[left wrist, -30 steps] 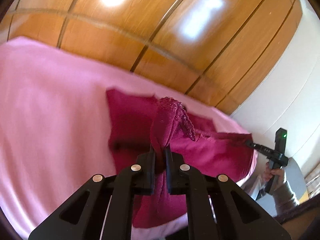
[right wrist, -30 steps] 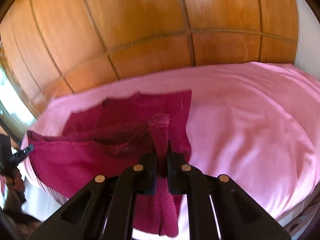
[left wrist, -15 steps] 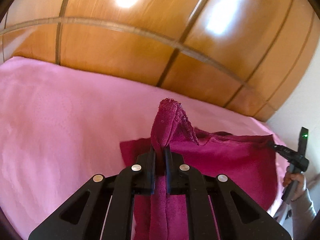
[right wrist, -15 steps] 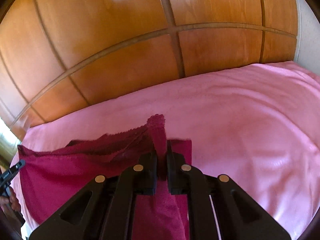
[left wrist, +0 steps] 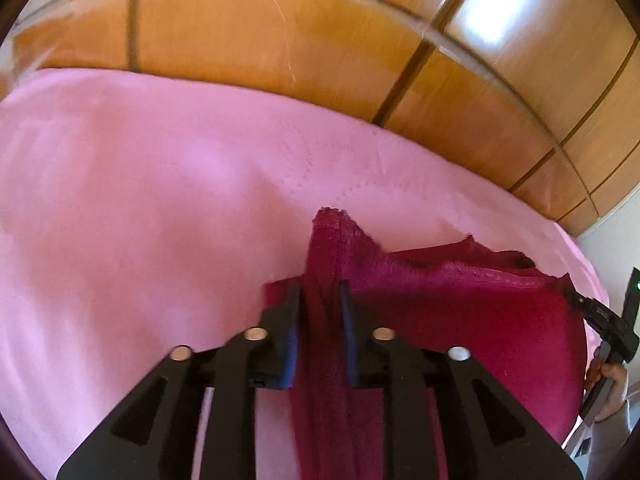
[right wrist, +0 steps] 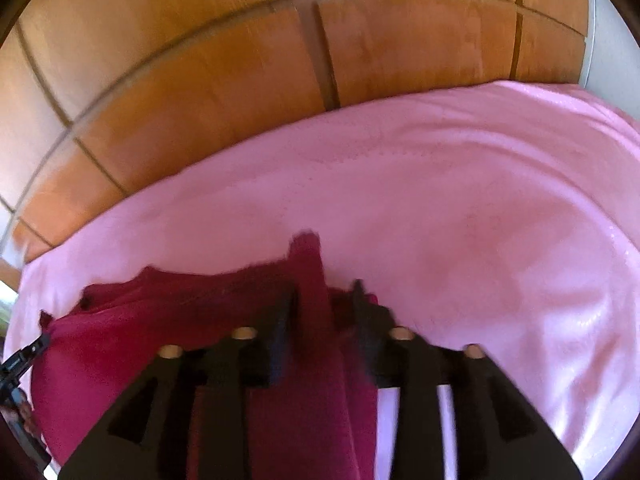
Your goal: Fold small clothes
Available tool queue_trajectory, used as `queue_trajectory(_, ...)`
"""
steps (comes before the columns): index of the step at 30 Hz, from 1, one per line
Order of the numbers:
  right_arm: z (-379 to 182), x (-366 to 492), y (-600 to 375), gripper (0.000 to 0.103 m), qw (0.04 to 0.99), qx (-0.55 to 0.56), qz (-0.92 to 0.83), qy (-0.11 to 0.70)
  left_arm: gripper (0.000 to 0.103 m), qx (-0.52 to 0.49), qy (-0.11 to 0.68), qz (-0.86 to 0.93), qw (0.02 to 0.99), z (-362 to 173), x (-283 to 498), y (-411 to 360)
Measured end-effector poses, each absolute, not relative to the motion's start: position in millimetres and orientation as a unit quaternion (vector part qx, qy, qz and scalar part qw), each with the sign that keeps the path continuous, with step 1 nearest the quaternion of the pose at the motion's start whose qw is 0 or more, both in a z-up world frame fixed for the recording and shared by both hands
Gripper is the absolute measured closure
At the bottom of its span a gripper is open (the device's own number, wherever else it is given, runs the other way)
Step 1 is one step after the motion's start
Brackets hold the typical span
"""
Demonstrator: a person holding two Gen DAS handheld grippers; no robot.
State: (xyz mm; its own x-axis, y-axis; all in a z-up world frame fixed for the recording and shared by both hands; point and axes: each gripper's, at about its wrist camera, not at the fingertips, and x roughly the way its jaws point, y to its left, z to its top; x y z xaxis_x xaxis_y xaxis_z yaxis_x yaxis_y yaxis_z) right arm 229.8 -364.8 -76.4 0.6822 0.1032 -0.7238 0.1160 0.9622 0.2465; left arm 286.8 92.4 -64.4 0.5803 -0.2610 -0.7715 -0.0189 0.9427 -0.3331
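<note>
Two black grippers work on one dark red garment point(left wrist: 460, 320), which lies on a pink bedsheet point(left wrist: 160, 200) at the near edge of the bed, well short of the wooden panelled wall point(left wrist: 280, 40) that rises behind the sheet's far side. In the left wrist view the left gripper point(left wrist: 320, 292) points down at the garment's left end, where a bunch of the cloth with a lacy hem stands up between its two fingers; the jaws are opening, set a little way apart, and the cloth between them looks slack, with a thin gap showing on either side, so the pads no longer seem to press it. From that bunch the garment spreads to the right across the sheet, its upper edge rumpled and partly lifted, to the right gripper point(left wrist: 576, 300), seen here from outside with the person's hand point(left wrist: 608, 384) around its handle (a small green light glows on the unit above it). In the right wrist view the right gripper point(right wrist: 324, 296) points down at the garment's other end, and its jaws are opening too, wider than the left pair; a raised fold of the red cloth runs up between the fingers, nearer the left finger, clear of the right one. This view is blurred, so the hem is hard to make out. The left gripper's tip point(right wrist: 24, 360) shows at the far left of the garment.
</note>
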Motion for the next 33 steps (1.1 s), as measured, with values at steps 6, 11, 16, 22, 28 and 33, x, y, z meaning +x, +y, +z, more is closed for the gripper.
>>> queue_trajectory(6,-71.7,146.2,-383.2,0.046,0.905,0.163,0.062,0.389,0.051,-0.198,0.437,-0.124,0.869,-64.1,211.3,113.9)
queue_trajectory(11,-91.2,72.1,-391.2,0.045,0.883,0.194,0.116,0.411,0.051,-0.256,0.441,-0.188,0.840,-78.2,142.4,121.7)
queue_trajectory(16,-116.1,44.8,-382.0,0.074,0.874,0.196,0.112,0.431,0.054,-0.244,0.452,-0.216,0.831,-91.4,113.2,99.3)
queue_trajectory(22,-78.4,39.2,-379.5,0.092,0.891,0.174,0.117,0.402,0.091,-0.208,0.439,-0.223,0.845,-75.6,104.6,95.3)
queue_trajectory(28,-79.3,16.0,-383.8,0.092,0.891,0.158,0.111,0.410,0.093,-0.196,0.451,-0.222,0.842,-73.0,89.0,108.9)
queue_trajectory(33,-92.3,25.3,-377.3,0.078,0.896,0.123,0.053,0.423,0.087,-0.167,0.462,-0.167,0.855,-68.9,100.9,100.8)
